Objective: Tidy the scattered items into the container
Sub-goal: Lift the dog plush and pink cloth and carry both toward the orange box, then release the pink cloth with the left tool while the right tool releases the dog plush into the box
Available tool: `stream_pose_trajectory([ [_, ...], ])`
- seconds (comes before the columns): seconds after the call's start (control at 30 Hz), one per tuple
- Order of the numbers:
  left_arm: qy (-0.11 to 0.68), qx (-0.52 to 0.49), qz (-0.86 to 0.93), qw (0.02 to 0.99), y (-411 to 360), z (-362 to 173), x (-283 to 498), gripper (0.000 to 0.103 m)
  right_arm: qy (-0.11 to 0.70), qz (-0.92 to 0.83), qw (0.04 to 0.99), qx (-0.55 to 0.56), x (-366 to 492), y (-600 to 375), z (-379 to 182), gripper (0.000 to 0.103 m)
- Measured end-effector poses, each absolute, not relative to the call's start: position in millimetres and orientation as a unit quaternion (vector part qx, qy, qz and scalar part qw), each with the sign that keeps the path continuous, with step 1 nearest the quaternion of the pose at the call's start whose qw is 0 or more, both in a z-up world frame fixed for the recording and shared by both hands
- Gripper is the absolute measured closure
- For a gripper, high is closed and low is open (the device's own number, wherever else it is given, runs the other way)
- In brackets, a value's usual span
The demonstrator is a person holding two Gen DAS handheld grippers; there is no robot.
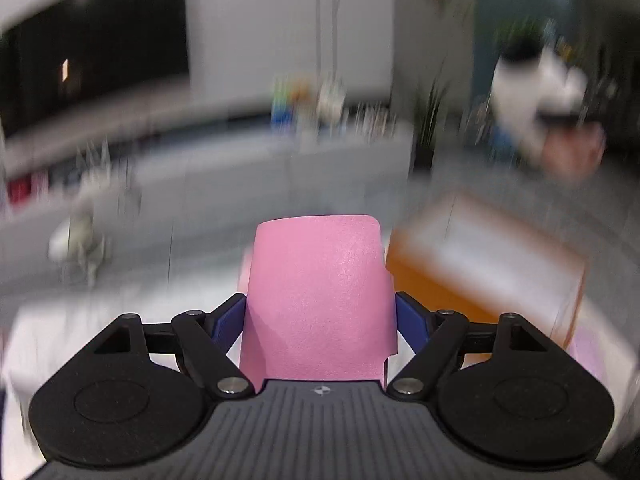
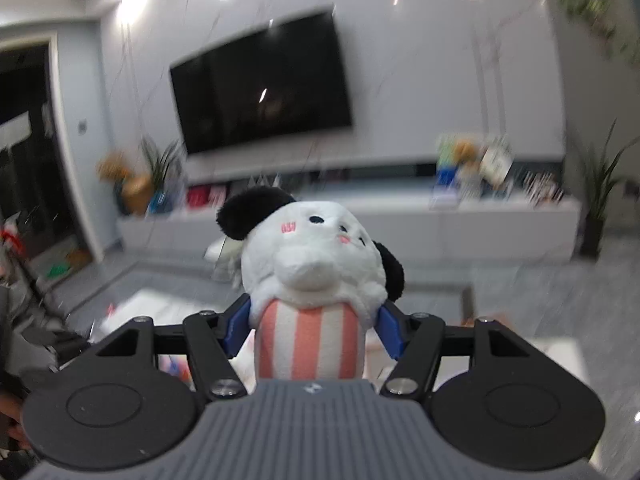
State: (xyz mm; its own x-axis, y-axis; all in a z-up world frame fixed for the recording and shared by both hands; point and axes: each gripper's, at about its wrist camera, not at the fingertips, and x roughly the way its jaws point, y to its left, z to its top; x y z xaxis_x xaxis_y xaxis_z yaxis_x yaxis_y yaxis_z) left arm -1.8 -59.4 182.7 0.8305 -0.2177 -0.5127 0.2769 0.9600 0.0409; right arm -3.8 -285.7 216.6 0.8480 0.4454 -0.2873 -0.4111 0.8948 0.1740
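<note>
My left gripper (image 1: 320, 320) is shut on a pink flat-sided block (image 1: 316, 296), held upright in the air between the blue pads. An orange-walled container (image 1: 488, 264) with a pale inside sits just right of it, blurred. In the same view the right gripper's plush toy (image 1: 532, 96) shows blurred at upper right. My right gripper (image 2: 314, 324) is shut on a white panda plush (image 2: 316, 256) with black ears and a pink-and-white striped body, held up in the air.
A TV (image 2: 260, 80) hangs on the far wall above a long white cabinet (image 2: 360, 216) with small items on it. A potted plant (image 2: 596, 200) stands at the right. A pale table top (image 2: 152, 304) lies below the right gripper.
</note>
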Motion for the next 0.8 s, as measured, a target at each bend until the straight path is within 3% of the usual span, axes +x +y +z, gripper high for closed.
stream_pose_trajectory([
  [0.17, 0.11, 0.06, -0.176, 0.976, -121, 265, -13, 0.011, 0.076, 0.178, 0.979, 0.067, -35, -322, 261, 0.037],
  [0.27, 0.074, 0.053, -0.215, 0.972, -155, 281, -14, 0.011, 0.062, 0.145, 0.985, 0.073, -48, -348, 267, 0.037],
  [0.47, 0.105, 0.043, -0.267, 0.957, -210, 254, 18, 0.011, 0.083, 0.103, 0.987, 0.091, -45, -390, 252, 0.037],
  [0.8, 0.239, 0.027, -0.271, 0.932, -247, 155, 98, 0.011, 0.211, 0.087, 0.966, 0.121, 14, -427, 175, 0.037],
])
